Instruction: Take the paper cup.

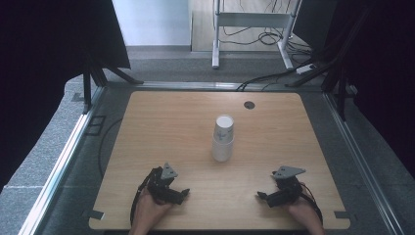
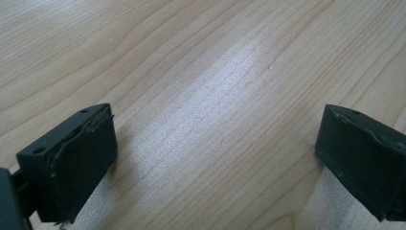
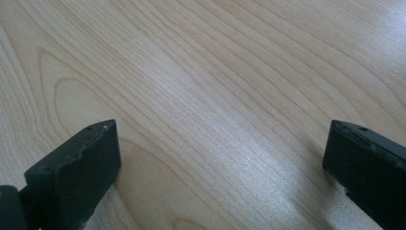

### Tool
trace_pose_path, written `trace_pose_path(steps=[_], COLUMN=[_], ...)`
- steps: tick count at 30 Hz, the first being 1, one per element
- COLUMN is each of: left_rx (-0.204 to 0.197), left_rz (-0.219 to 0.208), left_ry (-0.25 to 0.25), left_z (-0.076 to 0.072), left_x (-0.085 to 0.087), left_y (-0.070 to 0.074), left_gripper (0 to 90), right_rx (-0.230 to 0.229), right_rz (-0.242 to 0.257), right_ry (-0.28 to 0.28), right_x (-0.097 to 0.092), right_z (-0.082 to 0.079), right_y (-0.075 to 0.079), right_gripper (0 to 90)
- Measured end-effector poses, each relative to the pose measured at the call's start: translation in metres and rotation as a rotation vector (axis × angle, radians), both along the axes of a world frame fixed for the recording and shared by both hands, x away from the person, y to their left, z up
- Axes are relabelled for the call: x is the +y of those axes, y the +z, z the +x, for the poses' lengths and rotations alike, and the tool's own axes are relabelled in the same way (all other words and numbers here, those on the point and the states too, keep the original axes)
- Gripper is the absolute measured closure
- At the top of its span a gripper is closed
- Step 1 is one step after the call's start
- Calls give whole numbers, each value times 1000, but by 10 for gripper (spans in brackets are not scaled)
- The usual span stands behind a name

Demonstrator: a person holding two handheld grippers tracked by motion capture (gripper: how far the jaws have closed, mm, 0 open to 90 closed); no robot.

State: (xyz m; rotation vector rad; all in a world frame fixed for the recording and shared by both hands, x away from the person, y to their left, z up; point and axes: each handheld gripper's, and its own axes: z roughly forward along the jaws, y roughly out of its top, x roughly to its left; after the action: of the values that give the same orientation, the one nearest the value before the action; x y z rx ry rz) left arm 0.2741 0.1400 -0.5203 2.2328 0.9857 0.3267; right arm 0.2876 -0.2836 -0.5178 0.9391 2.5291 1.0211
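High view: the stack of paper cups (image 1: 223,138) stands upright on the surface (image 1: 161,127), well ahead of and between the left gripper (image 1: 182,195) and right gripper (image 1: 263,197). Both have jaws spread wide and empty. Nothing is grasped yet; next comes reaching forward to the stack.

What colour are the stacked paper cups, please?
White, with small dark print; the paper cups show best in the high view.

No readable text anywhere. The stack of white paper cups (image 1: 223,138) carries a small dark print on its side, too small and blurred to read in the high view. No labels, brands or numbers on the wooden counter (image 1: 166,132). Gripper views: bare wood grain, no markings.
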Motion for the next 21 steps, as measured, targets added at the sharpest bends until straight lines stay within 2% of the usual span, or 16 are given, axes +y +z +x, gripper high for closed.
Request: trace_pose_path(steps=[21], left_rx=[2], left_rz=[3], left_ry=[12], left_z=[0], left_x=[-1], left_y=[0], left_gripper=[0], right_rx=[7], right_rz=[6], right_ry=[7], right_x=[-1], right_z=[1], right_y=[1], right_gripper=[0])
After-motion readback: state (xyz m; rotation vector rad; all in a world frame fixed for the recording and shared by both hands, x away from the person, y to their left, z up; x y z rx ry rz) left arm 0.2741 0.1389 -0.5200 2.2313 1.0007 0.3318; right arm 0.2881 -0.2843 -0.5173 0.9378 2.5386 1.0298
